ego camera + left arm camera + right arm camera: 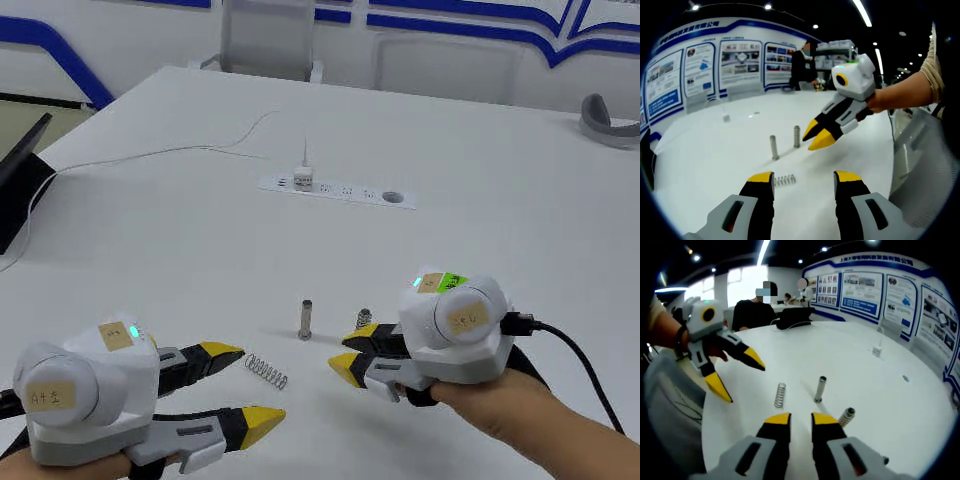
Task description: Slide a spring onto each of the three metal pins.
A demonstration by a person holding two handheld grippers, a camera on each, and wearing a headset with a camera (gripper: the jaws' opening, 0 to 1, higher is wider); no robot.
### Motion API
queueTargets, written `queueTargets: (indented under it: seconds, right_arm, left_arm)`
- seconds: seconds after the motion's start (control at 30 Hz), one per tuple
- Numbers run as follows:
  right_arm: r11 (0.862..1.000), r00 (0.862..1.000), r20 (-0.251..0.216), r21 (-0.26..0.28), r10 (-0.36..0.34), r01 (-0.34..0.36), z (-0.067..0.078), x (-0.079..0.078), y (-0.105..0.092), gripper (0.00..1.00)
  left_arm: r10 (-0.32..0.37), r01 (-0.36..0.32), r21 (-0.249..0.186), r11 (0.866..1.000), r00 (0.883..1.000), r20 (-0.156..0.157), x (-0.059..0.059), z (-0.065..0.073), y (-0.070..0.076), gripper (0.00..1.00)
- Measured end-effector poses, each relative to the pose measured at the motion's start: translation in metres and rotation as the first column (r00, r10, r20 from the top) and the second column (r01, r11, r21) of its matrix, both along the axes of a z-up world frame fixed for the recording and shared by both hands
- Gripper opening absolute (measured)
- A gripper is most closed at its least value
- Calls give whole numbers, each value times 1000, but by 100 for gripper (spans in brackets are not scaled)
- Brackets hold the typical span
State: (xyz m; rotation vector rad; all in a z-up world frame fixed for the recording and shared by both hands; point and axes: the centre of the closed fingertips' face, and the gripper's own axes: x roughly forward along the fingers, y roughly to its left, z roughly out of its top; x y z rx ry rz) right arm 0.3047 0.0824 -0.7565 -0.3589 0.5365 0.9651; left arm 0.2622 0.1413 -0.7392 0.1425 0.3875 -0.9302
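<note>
Spring (266, 371) flat near worktop (480, 160) front edge, between my left hand-held gripper (260, 382), wide, and right hand-held gripper (340, 352), narrow, both empty. Bare pin (306, 319), sprung pin (363, 318) upright beyond.

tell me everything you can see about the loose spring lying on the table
The loose spring is a small coil of thin silvery wire, seemingly steel. It lies on its side on the white table, on no pin, nearer the person than the bare upright pin. It sits just ahead of the left gripper, whose fingers stand open. Only the table touches it.
</note>
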Motion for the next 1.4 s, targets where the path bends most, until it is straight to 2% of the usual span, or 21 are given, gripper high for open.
queueTargets:
  seconds: [0.23, 0.67, 1.03, 1.4]
  right_arm:
    - [999, 999, -9, 6, 40, -40, -4, -5, 18, 18]
    - [995, 995, -41, -5, 94, -95, -20, -13, 44, 19]
    - [998, 995, -77, 4, 68, -68, -34, -8, 53, 19]
    - [998, 995, -82, -3, 62, -63, -41, -8, 57, 17]
  left_arm:
    - [3, -3, 3, 1000, 1000, -3, -2, -1, 2, 49]
    - [9, -9, 8, 1000, 1000, -7, -2, -2, 4, 48]
    - [17, -17, 13, 1000, 1000, -12, -1, -5, 7, 48]
    - [23, -23, 14, 1000, 1000, -15, 0, -5, 9, 48]
